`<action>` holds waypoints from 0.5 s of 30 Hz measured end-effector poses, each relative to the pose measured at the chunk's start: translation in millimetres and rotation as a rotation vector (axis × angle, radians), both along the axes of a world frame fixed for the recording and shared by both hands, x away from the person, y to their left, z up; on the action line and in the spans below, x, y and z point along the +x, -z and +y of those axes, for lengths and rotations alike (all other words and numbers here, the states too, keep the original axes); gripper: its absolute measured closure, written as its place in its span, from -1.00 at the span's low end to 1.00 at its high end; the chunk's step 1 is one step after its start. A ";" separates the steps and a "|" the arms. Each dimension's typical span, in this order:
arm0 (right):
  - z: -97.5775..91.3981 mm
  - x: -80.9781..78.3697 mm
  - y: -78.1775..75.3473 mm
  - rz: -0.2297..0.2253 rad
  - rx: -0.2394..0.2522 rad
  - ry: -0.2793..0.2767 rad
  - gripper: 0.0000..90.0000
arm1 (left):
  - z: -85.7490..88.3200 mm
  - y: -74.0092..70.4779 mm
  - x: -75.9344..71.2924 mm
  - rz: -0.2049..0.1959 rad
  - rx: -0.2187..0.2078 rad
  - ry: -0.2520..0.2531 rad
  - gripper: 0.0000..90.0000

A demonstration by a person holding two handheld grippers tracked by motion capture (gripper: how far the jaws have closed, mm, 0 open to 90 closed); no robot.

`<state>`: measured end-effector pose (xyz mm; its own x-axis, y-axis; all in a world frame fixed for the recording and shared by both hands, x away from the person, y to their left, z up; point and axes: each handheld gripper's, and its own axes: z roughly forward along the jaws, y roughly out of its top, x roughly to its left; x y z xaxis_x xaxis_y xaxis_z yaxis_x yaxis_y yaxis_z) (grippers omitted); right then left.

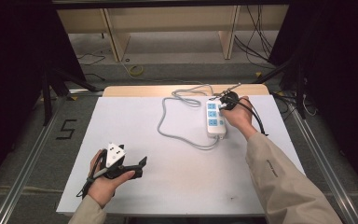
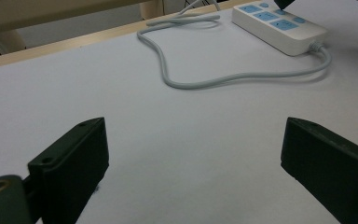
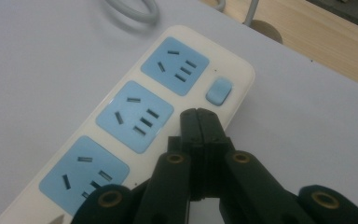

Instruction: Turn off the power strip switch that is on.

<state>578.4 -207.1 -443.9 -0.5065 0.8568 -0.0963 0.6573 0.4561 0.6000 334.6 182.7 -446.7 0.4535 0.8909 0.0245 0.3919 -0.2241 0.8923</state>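
Note:
A white power strip (image 1: 215, 117) with three blue socket faces lies at the far right of the white table; its grey cable (image 1: 179, 122) loops off to the left. Close up in the right gripper view the power strip (image 3: 135, 116) shows a blue switch (image 3: 218, 91) at one end. My right gripper (image 3: 198, 116) is shut with nothing between its jaws, its tip over the strip's edge just short of that switch. From above, the right gripper (image 1: 227, 101) sits by the strip's far end. My left gripper (image 1: 142, 164) rests open and empty near the front left; its jaws stand wide apart, with the strip (image 2: 279, 25) far ahead.
The white table top (image 1: 135, 126) ends in a wooden strip (image 1: 130, 90) at the back. Beyond it are floor, loose cables (image 1: 256, 42) and wooden frame legs (image 1: 114, 35). Metal rails (image 1: 28, 158) run along both sides.

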 end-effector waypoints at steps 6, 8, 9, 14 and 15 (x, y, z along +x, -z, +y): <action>-6.2 -2.4 -1.9 -0.012 0.023 0.003 1.00 | -0.6 0.0 0.0 0.001 0.004 0.002 -0.84; -7.5 -2.7 -3.8 -0.030 0.029 -0.001 0.91 | -0.7 0.0 -0.1 0.002 0.004 0.002 -0.84; -7.9 -3.0 -5.1 -0.031 0.035 -0.003 0.88 | -0.6 0.0 -0.1 0.001 0.004 0.002 -0.84; -8.1 -5.7 -9.7 -0.039 0.052 -0.012 0.82 | -0.4 0.1 -0.1 0.002 0.005 0.000 -0.84; -8.0 -6.3 -10.5 -0.038 0.058 -0.015 0.80 | -0.3 0.0 -0.2 0.002 0.007 0.001 -0.84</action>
